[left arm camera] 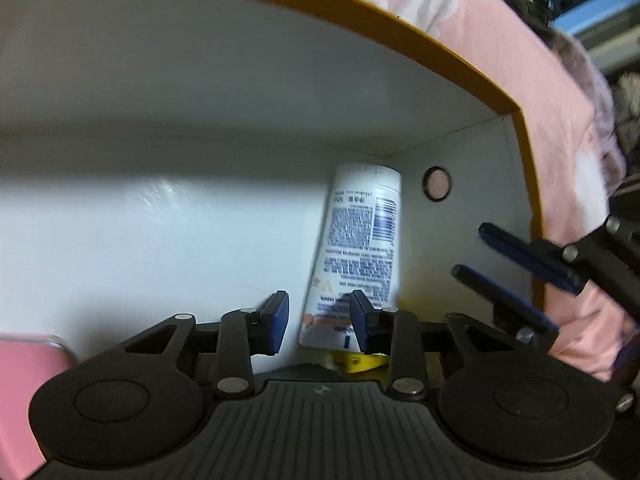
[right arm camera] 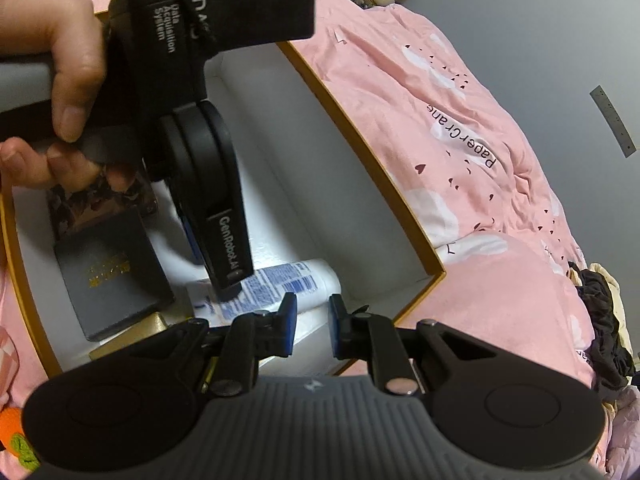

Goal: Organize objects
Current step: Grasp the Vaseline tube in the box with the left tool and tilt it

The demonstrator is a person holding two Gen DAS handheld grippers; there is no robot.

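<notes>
A white tube with blue print (left arm camera: pixel 358 248) lies on the white floor of an orange-rimmed box (left arm camera: pixel 460 68). My left gripper (left arm camera: pixel 318 320) is open, its blue pads either side of the tube's crimped end without pressing it. In the right wrist view the tube (right arm camera: pixel 280 284) lies in the box (right arm camera: pixel 360 136) under the left gripper's body (right arm camera: pixel 216 208), held by a hand. My right gripper (right arm camera: pixel 312 320) is open and empty above the box's near corner. Its fingers also show in the left wrist view (left arm camera: pixel 516 272) at the box's right wall.
A dark grey box with gold print (right arm camera: pixel 112 276) and a patterned box (right arm camera: pixel 96 200) lie in the orange-rimmed box beside the tube. A yellow item (left arm camera: pixel 364 362) sits under the tube's end. A pink bedspread (right arm camera: pixel 480 160) surrounds the box. A pink object (left arm camera: pixel 28 392) is at lower left.
</notes>
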